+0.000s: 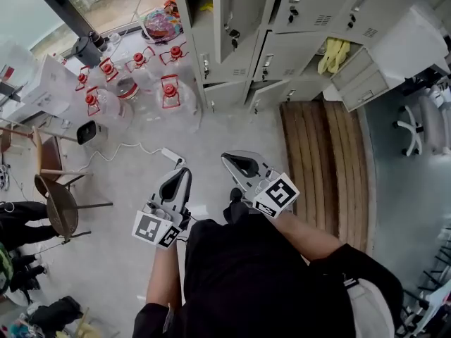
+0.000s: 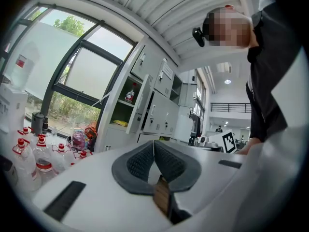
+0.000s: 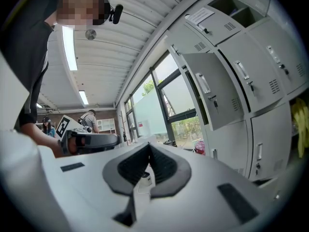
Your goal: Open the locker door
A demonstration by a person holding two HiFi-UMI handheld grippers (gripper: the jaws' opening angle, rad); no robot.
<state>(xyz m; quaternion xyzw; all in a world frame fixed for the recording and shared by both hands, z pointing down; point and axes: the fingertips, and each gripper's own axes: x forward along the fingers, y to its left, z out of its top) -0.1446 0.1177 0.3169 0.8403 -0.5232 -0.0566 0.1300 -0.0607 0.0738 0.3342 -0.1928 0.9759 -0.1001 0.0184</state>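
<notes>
A bank of grey-white lockers (image 1: 282, 41) stands at the far side of the floor. One upper door (image 1: 239, 13) hangs ajar, and a shelf with small items shows behind it. That same door appears in the left gripper view (image 2: 145, 105) and in the right gripper view (image 3: 212, 91). My left gripper (image 1: 184, 172) and right gripper (image 1: 227, 158) are held level in front of the person, well short of the lockers. Each is shut with nothing between the pads, as the left gripper view (image 2: 153, 144) and the right gripper view (image 3: 148, 146) show.
Several large water bottles with red handles (image 1: 141, 83) stand on the floor left of the lockers. A white power strip (image 1: 173, 155) with its cable lies just ahead. A wooden slatted bench (image 1: 320, 160) runs along the right. A chair (image 1: 60, 196) stands at the left; yellow gloves (image 1: 332, 53) hang in a locker.
</notes>
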